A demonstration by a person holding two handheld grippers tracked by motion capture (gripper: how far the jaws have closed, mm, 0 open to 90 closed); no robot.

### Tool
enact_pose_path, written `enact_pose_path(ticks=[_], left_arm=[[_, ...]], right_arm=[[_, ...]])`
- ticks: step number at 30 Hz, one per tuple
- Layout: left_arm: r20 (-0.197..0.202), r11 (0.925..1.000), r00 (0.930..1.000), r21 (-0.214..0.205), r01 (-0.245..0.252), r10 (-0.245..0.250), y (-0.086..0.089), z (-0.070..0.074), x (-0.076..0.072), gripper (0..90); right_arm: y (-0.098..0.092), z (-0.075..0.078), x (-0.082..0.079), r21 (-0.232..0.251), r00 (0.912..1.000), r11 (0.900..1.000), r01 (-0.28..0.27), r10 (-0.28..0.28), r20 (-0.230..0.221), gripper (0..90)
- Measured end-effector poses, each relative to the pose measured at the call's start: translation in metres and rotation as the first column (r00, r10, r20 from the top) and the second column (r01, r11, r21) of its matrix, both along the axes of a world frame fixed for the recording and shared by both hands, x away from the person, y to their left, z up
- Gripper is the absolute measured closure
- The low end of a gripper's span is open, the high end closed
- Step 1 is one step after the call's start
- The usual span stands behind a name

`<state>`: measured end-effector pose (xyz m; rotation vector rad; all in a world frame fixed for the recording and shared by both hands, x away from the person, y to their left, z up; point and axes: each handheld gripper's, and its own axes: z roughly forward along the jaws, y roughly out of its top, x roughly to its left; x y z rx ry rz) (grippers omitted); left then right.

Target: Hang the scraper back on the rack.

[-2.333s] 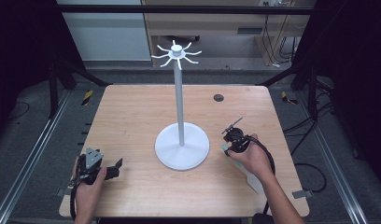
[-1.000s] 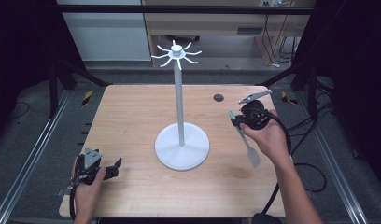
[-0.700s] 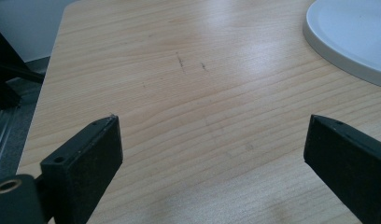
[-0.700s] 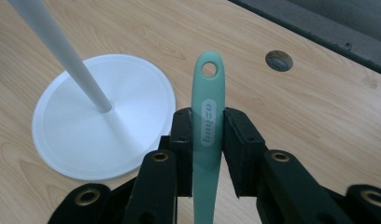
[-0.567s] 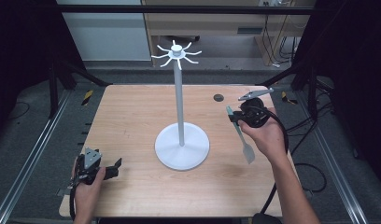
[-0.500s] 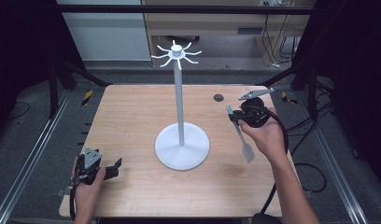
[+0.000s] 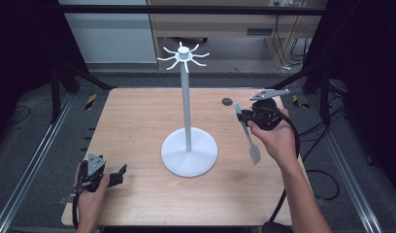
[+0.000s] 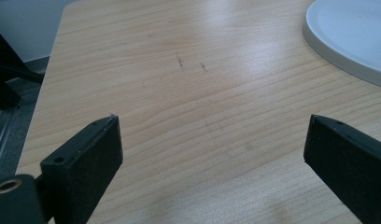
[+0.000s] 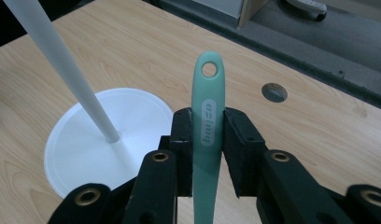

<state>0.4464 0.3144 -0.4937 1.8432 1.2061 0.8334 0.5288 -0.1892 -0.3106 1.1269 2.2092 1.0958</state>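
**Spatula clamped above right side of table**

A wooden table [image 7: 138, 126] stands on a grey floor [image 7: 36, 145], with a white hook stand [image 7: 188, 145] at its centre. The right gripper [image 9: 207, 126] clamps a green spatula [image 9: 208, 135] by its handle, above the right edge. The left gripper [image 8: 212, 154] rests wide open, empty.

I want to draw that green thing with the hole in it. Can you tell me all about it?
It is a slim spatula in pale mint green, smooth like plastic or silicone. Its handle ends in a rounded tip with a round hanging hole, and an oval label with pale lettering sits lower down. The right hand-held gripper clamps the handle between its two black jaws. In the high view, the spatula hangs above the wooden table, its flat greyish blade toward the person, right of the white stand.
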Motion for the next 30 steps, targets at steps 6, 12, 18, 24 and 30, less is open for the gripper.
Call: enact_pose_path(ticks=[6,12,18,24,30], left_arm=[[0.001,1.0,1.0,-0.001,0.0,0.0,0.0,0.0,0.0,4.0],[0.0,1.0,1.0,-0.002,0.0,0.0,0.0,0.0,0.0,4.0],[-0.003,1.0,1.0,0.002,0.004,-0.004,-0.001,0.0,0.0,4.0],[-0.002,1.0,1.0,0.003,0.006,-0.006,-0.002,0.0,0.0,4.0],[-0.004,0.9999,0.9999,0.005,0.013,-0.013,-0.004,-0.001,0.0,4.1]], right_arm=[[0.001,0.006,-0.003,0.028,0.9993,0.9996,-0.006,0.005,0.038,74.3],[0.003,0.011,-0.005,0.057,0.9978,0.9982,-0.018,0.014,0.065,74.3],[0.004,0.016,-0.007,0.08,0.9958,0.9966,-0.019,0.012,0.09,74.3],[0.006,0.023,-0.01,0.105,0.9923,0.9941,-0.028,0.015,0.123,74.3],[0.01,0.034,-0.012,0.11,0.9869,0.9929,-0.046,0.028,0.159,74.2]])
